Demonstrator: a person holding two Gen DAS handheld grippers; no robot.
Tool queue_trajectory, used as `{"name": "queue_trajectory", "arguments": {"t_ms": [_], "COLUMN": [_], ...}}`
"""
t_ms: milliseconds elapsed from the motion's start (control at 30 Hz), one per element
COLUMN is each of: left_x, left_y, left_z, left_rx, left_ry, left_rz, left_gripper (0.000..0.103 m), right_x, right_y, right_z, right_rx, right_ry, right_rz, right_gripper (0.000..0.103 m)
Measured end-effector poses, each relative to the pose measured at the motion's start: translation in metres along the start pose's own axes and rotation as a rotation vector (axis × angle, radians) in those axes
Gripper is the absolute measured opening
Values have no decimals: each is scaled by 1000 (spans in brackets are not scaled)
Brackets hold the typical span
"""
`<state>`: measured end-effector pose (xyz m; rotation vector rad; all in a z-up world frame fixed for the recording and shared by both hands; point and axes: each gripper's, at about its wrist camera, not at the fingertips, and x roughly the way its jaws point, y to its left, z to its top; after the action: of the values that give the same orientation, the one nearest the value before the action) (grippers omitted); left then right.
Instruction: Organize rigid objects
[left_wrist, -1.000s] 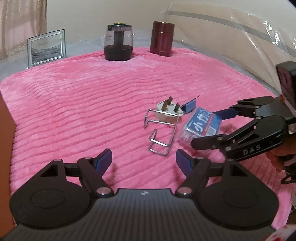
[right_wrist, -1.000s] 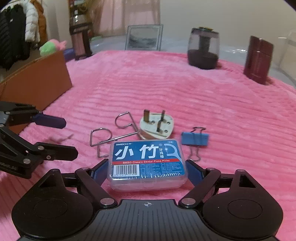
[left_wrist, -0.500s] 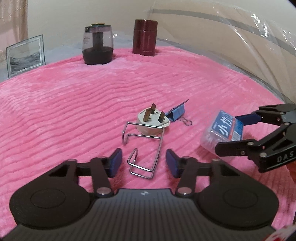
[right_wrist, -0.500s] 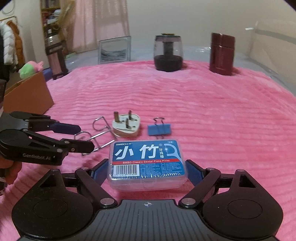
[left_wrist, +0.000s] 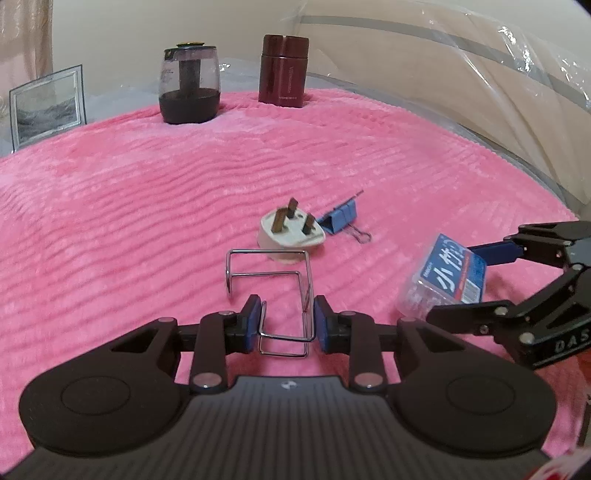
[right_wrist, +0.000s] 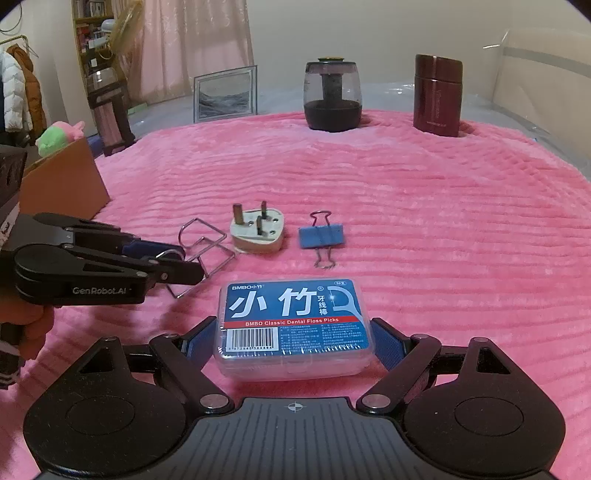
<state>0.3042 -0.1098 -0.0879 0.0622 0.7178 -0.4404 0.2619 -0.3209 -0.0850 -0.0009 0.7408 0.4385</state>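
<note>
A bent metal wire hook (left_wrist: 264, 273) lies on the pink blanket (left_wrist: 147, 221). My left gripper (left_wrist: 286, 325) is shut on its near end, with a blue pad pressed against the wire on each side. In the right wrist view the left gripper (right_wrist: 192, 264) sits at the left with the hook in its tips. My right gripper (right_wrist: 293, 343) is shut on a blue-labelled clear box of dental floss picks (right_wrist: 291, 317). In the left wrist view that box (left_wrist: 448, 277) hangs tilted at the right. A white three-pin plug (left_wrist: 291, 236) and a blue binder clip (left_wrist: 341, 218) lie just beyond the hook.
A dark glass jar (left_wrist: 189, 88), a maroon flask (left_wrist: 283, 70) and a picture frame (left_wrist: 46, 105) stand along the blanket's far edge. A cardboard box (right_wrist: 62, 181) is beside the blanket at the left. Clear plastic sheeting (left_wrist: 480, 92) rises on the right.
My left gripper moved forward over the near end of the wire hook and its jaws closed on it. The right gripper carried the floss box off to the right of the plug and clip.
</note>
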Motion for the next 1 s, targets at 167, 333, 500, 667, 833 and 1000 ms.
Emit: {"name": "queue_trajectory", "arguments": {"t_ms": [167, 333, 500, 667, 833, 1000], "left_x": [-29, -63, -88, -100, -102, -98], "left_y": [-7, -18, -27, -32, -36, -39], "left_z": [-19, -40, -59, -80, -97, -102], "left_rx": [-18, -15, -15, 2, -21, -49], "left_ry": [2, -1, 6, 7, -9, -27], "left_rz": [-11, -8, -7, 7, 51, 69], "left_gripper": [25, 25, 25, 25, 26, 26], "right_x": [-13, -31, -49, -61, -66, -66], "right_y": [11, 24, 39, 52, 57, 60], "right_z": [-7, -19, -37, -54, -63, -67], "right_rx": [10, 28, 60, 64, 88, 96], "right_ry": [-7, -16, -12, -4, -1, 7], "right_rz": [9, 13, 9, 10, 10, 10], "right_gripper": [83, 83, 83, 83, 83, 83]}}
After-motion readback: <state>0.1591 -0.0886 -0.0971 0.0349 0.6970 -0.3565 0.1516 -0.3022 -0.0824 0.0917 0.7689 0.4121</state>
